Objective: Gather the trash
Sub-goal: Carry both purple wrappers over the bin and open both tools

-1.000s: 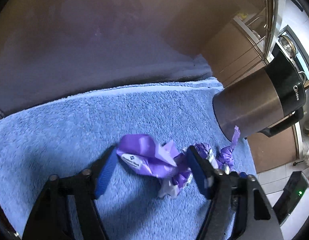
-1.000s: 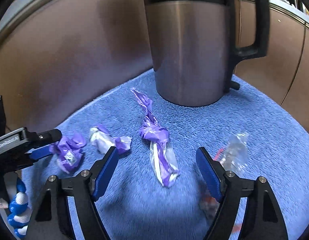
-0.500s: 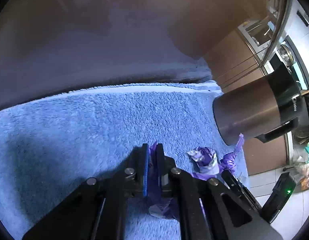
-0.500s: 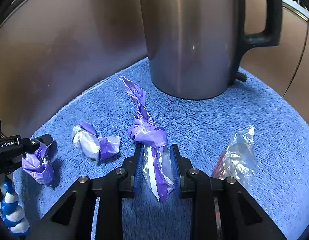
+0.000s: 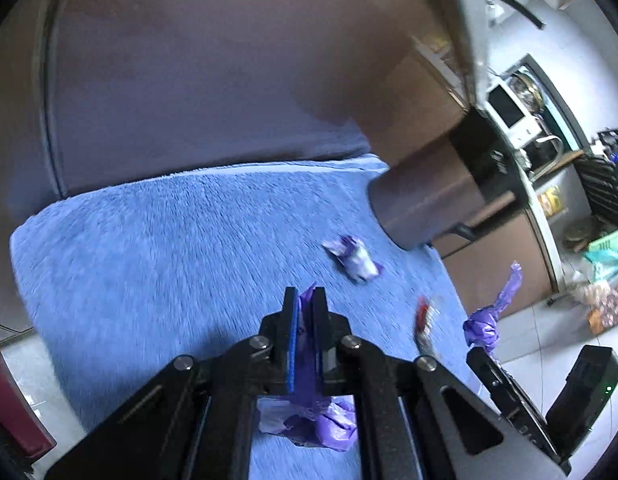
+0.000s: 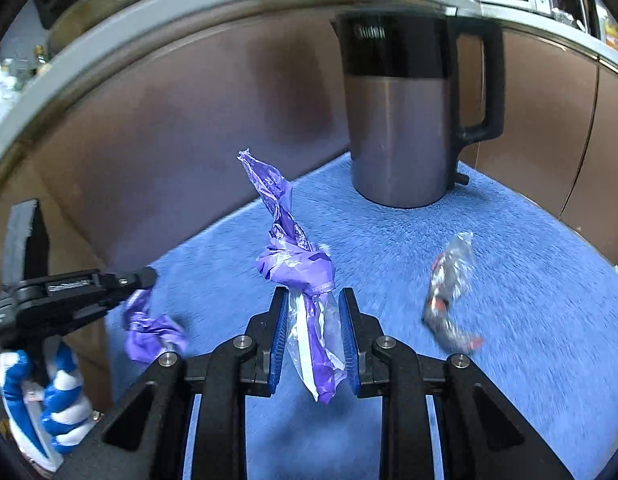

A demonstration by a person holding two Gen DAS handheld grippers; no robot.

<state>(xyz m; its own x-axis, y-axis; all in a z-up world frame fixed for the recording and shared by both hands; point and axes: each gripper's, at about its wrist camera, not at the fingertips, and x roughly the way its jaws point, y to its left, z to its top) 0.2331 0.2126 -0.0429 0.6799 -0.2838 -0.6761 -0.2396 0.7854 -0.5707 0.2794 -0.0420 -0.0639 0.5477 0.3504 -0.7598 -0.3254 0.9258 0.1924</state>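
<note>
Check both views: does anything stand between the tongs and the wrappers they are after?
Nothing does. The left tongs are shut on a purple wrapper; the right tongs are shut on a knotted wrapper.

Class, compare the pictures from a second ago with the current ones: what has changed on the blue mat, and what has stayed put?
Both grippers closed and lifted: the left gripper on a crumpled purple wrapper, the right gripper on the knotted purple wrapper. The small purple-white wrapper, the clear wrapper, the kettle and the blue mat stayed.
</note>
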